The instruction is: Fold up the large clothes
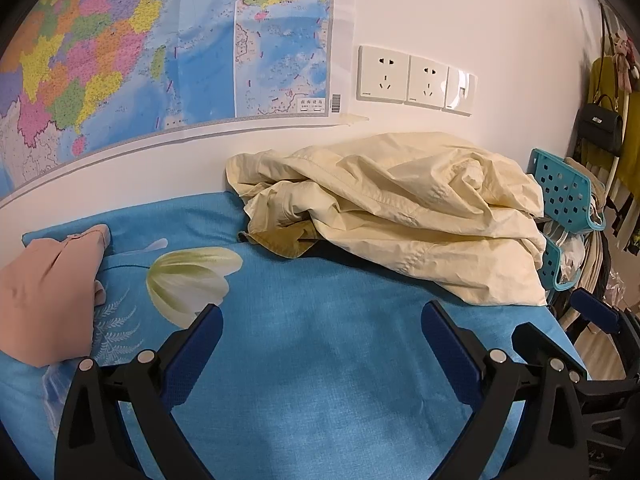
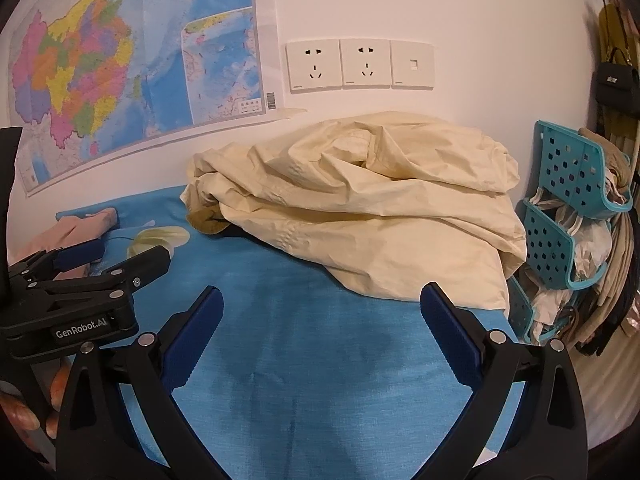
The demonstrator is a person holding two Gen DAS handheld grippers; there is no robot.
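Note:
A crumpled cream-yellow garment (image 1: 404, 208) (image 2: 360, 208) lies heaped at the far side of the blue bed sheet (image 1: 312, 360) (image 2: 312, 360), against the wall, with an olive-brown lining showing at its left edge. My left gripper (image 1: 320, 316) is open above bare sheet, short of the heap, holding nothing. My right gripper (image 2: 320, 300) is also open and empty, just in front of the garment's near edge. The left gripper (image 2: 96, 260) shows at the left of the right wrist view. The right gripper's fingers (image 1: 592, 312) show at the right of the left wrist view.
A folded pink garment (image 1: 48, 292) rests at the left of the bed by a printed tulip (image 1: 192, 280). Teal perforated racks (image 2: 568, 208) with clothes and bags stand off the bed's right edge. A wall map (image 1: 140, 48) and sockets (image 1: 416, 78) are behind. A hand (image 2: 28, 412) grips the left tool.

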